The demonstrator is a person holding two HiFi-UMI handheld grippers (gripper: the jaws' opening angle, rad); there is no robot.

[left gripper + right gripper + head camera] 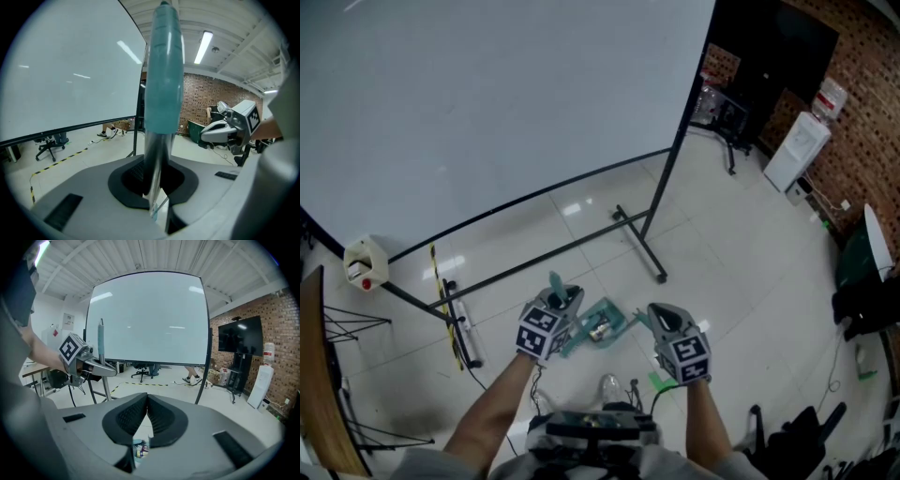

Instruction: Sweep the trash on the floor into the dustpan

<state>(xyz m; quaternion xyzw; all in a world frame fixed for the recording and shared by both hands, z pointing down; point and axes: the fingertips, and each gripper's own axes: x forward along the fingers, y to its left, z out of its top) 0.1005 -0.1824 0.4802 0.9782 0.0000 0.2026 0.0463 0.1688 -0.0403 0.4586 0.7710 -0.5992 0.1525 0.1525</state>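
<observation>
**Inspector:** State of each gripper, please.

**Assistant:** The left gripper (564,298) is clamped on an upright handle (161,84), which has a teal grip above and a bare metal shaft (153,164) running down between the jaws. The right gripper (146,404) is closed with its pads together and holds nothing.

**Inspector:** Location of the task's items?

**Assistant:** The teal dustpan (609,307) sits on the floor (712,253) between the two grippers, just beside the left one. A small piece of trash (599,329) is lying inside it. A small green piece (660,381) lies on the floor below the right gripper, and I cannot tell what it is. The handle probably belongs to the dustpan, but no view shows the join.

**Inspector:** Handling assessment?

**Assistant:** In my judgement the pan is light, stiff plastic. It would slide easily on the smooth tile and tip if pushed from high up. The metal shaft looks slick. The teal grip would be the surer place to hold, or the shaft low down for better control of the pan's lip. The trash looks light and likely to skid or scatter.

**Inspector:** Brands, labels, writing?

**Assistant:** None is legible. The trash shows coloured print that is too small to read. Each gripper's cube carries only square markers. A notice on the far wall is too small to make out.
</observation>
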